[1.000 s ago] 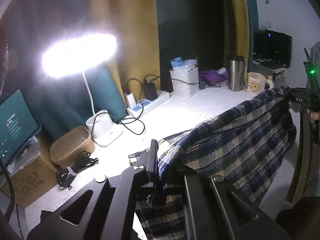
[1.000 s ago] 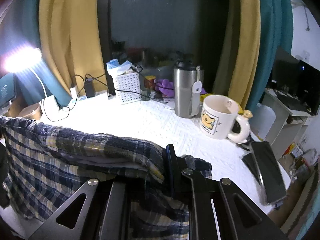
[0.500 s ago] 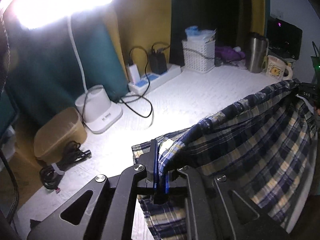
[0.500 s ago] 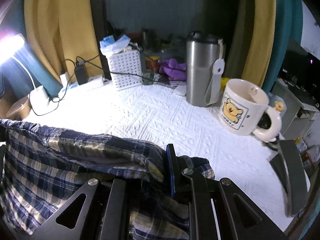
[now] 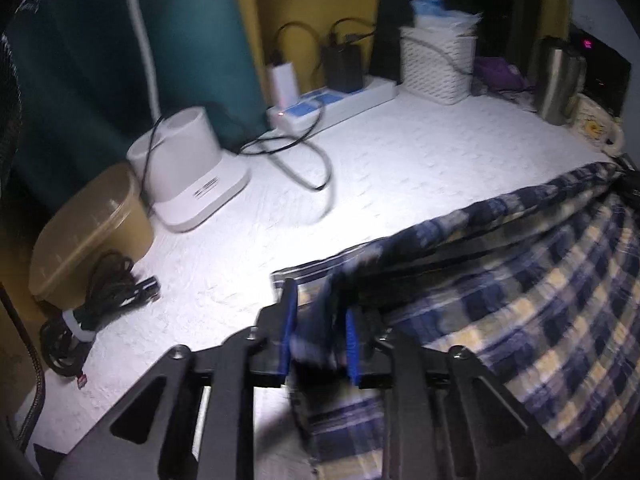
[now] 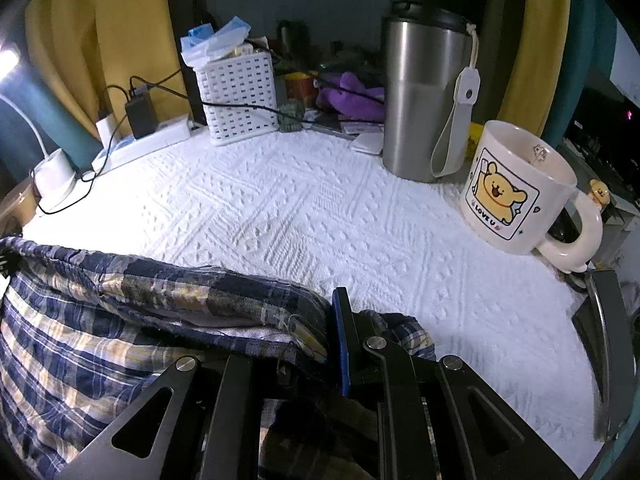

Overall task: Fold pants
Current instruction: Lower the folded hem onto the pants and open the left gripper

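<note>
The navy and cream plaid pants (image 5: pixel 540 320) hang in a fold between both grippers, their top edge stretched over the white textured tablecloth (image 5: pixel 400 184). In the left wrist view my left gripper (image 5: pixel 320 336) has its jaws opening, the blue pads apart, and a corner of the cloth lies loosely between them. In the right wrist view my right gripper (image 6: pixel 324 344) is shut on the other corner of the pants (image 6: pixel 80 340). Only its right blue pad shows, because the cloth covers the left finger.
A bear mug (image 6: pixel 516 192), a steel tumbler (image 6: pixel 424 96) and a white basket (image 6: pixel 240 96) stand at the back. A power strip (image 5: pixel 332 104), lamp base (image 5: pixel 188 160), tan box (image 5: pixel 88 224) and cable bundle (image 5: pixel 100 300) line the left. A dark flat object (image 6: pixel 604 344) lies at the right edge.
Both grippers have dropped and moved forward over the table with the pants' edge. The left jaws, clamped on the cloth before, have parted. The lamp head has left the left view.
</note>
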